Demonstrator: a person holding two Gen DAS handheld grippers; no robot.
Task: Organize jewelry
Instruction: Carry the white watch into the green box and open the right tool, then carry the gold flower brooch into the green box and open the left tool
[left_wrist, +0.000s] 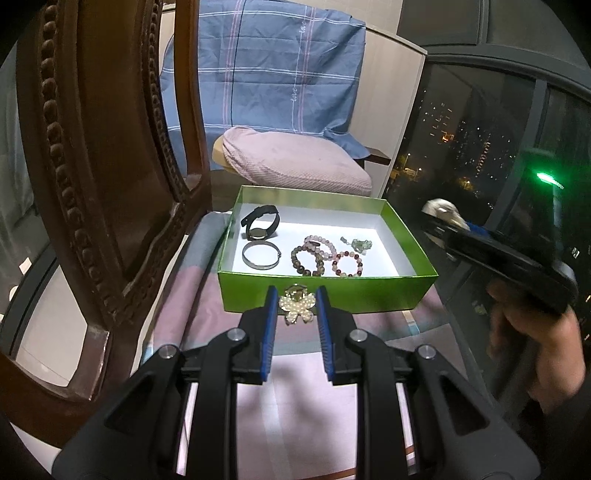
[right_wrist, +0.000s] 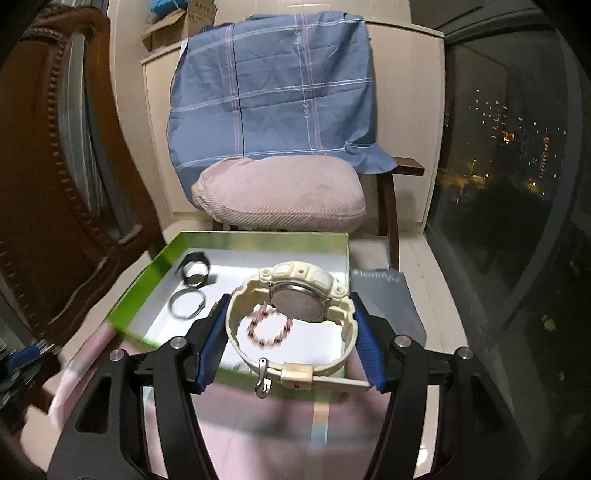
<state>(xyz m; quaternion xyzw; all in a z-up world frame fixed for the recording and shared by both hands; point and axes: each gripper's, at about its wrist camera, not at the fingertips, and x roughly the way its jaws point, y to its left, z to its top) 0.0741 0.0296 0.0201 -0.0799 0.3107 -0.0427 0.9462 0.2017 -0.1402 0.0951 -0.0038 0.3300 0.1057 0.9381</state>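
A green box (left_wrist: 332, 291) with a white floor holds a black watch (left_wrist: 260, 221), a silver bangle (left_wrist: 260, 254), several bead bracelets (left_wrist: 325, 258) and a small green piece (left_wrist: 360, 244). My left gripper (left_wrist: 296, 304) is shut on a pearl flower clip (left_wrist: 297, 304) just in front of the box's near wall. My right gripper (right_wrist: 291, 325) is shut on a cream watch (right_wrist: 295, 317), held above the box (right_wrist: 147, 277); the black watch (right_wrist: 195, 269), bangle (right_wrist: 186, 302) and a red bead bracelet (right_wrist: 269, 328) show below it. The right gripper also shows at the right of the left wrist view (left_wrist: 443, 218).
The box sits on a pink and grey cloth (left_wrist: 295, 387). A carved wooden chair back (left_wrist: 92, 166) stands close on the left. A chair with a pink cushion (right_wrist: 284, 192) and blue plaid cloth (right_wrist: 273, 88) stands behind. A dark window (right_wrist: 517, 147) is at the right.
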